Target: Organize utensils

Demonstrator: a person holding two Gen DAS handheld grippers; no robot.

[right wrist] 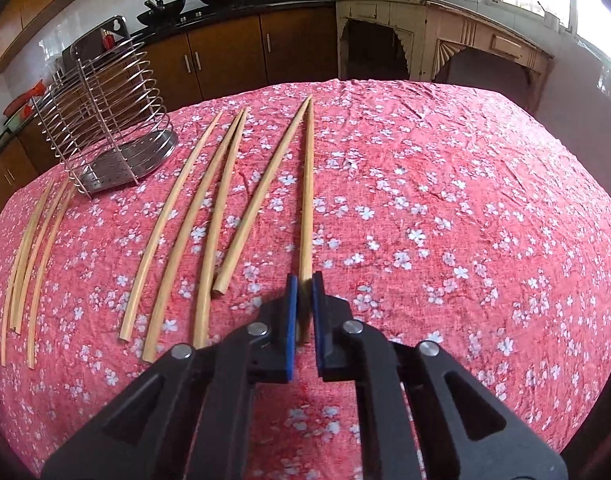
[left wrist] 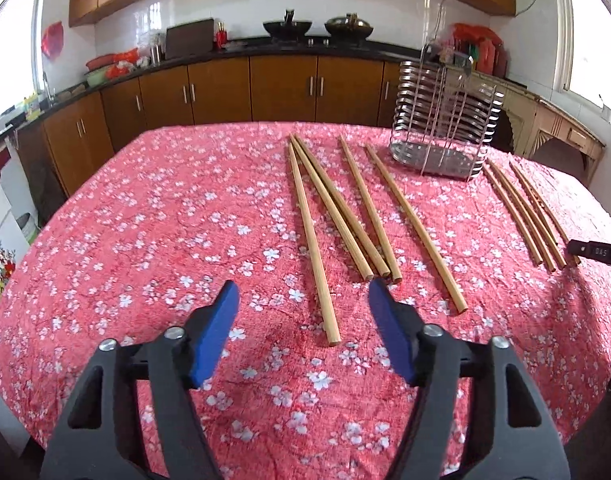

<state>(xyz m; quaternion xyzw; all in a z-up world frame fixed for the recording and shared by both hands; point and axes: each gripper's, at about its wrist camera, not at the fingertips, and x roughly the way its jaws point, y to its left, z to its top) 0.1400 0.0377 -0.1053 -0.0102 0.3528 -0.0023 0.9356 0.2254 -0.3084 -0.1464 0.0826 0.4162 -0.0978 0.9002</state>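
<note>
**Right claw clamped on one chopstick, left claw spread over another**

The right claw (right wrist: 304, 280) has its blue pads together on the near end of a long pale wooden chopstick (right wrist: 307, 184), the rightmost of the loose ones. Gripping at the thick end probably lets the stick be swung upright and dropped tip-first. The left claw (left wrist: 304, 294) stands apart, holding nothing, with the near end of another pale wooden chopstick (left wrist: 313, 240) lying on the cloth ahead between its pads; it looks set to close on that one.

The rest of the wooden chopsticks lie roughly parallel on the counter (right wrist: 445, 200), which is covered in pink flowered cloth: one group on the left, another on the right. Between them, at the far side, stands the wire-ringed steel utensil holder (right wrist: 105, 120), empty as far as I can tell, and likely the destination.

Nothing blocks the way to it. The neighbouring stick (right wrist: 261, 188) touches the gripped one at the far tips, so lifting may nudge it.
</note>
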